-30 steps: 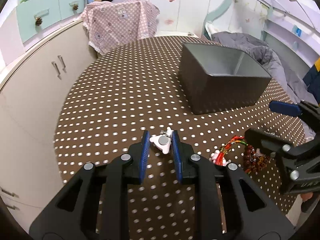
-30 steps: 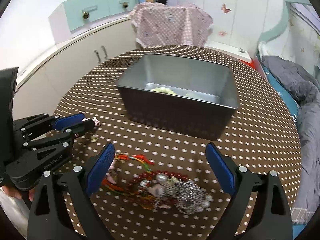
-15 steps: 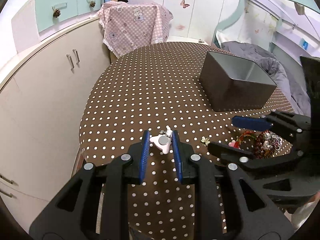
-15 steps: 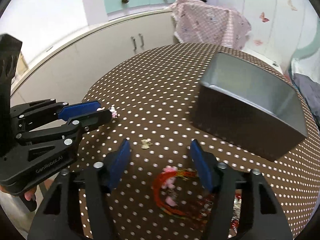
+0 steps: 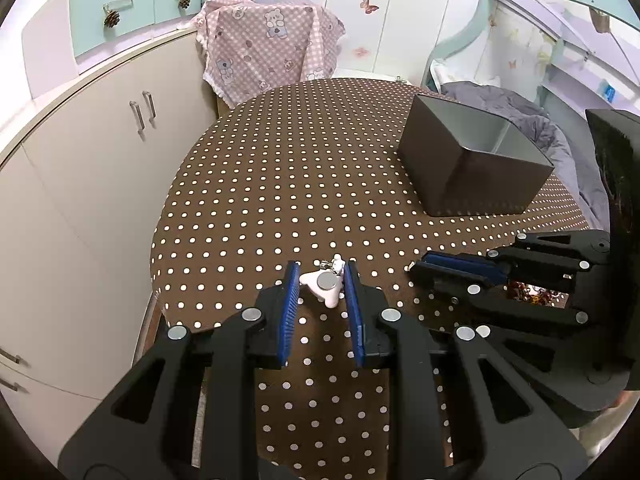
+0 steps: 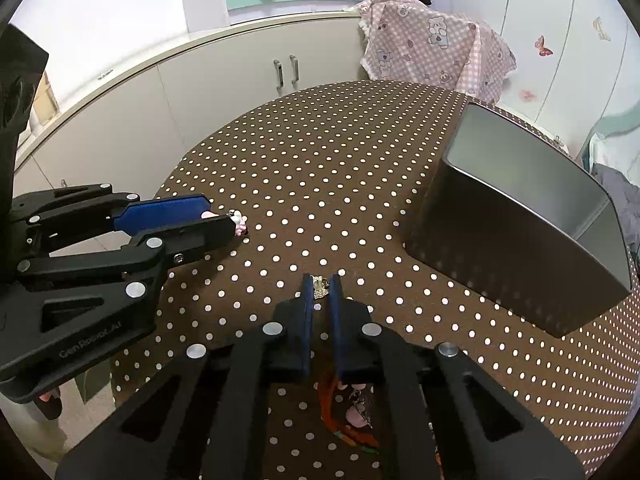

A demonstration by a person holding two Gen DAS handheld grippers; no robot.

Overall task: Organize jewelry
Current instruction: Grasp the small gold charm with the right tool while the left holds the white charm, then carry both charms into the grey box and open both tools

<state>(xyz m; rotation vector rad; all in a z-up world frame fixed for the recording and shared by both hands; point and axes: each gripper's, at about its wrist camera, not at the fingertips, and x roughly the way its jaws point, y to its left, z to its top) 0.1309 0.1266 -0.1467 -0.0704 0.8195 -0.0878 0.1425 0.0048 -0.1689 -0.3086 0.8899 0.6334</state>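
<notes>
Since the earlier frame, the right gripper [image 6: 319,286] had swung off the bracelet pile [image 6: 347,420] and clamped on a small silver trinket [image 6: 319,282]. Beyond it to the right stood the grey bin [image 6: 516,236]. Left gripper [image 5: 321,285] pinched a white charm [image 5: 325,285].

You can't identify the tiny silver trinket [image 6: 318,282] in your right gripper [image 6: 319,285]; at six o'clock, its fingers [image 6: 301,320] hide the jewelry pile [image 6: 352,416].
</notes>
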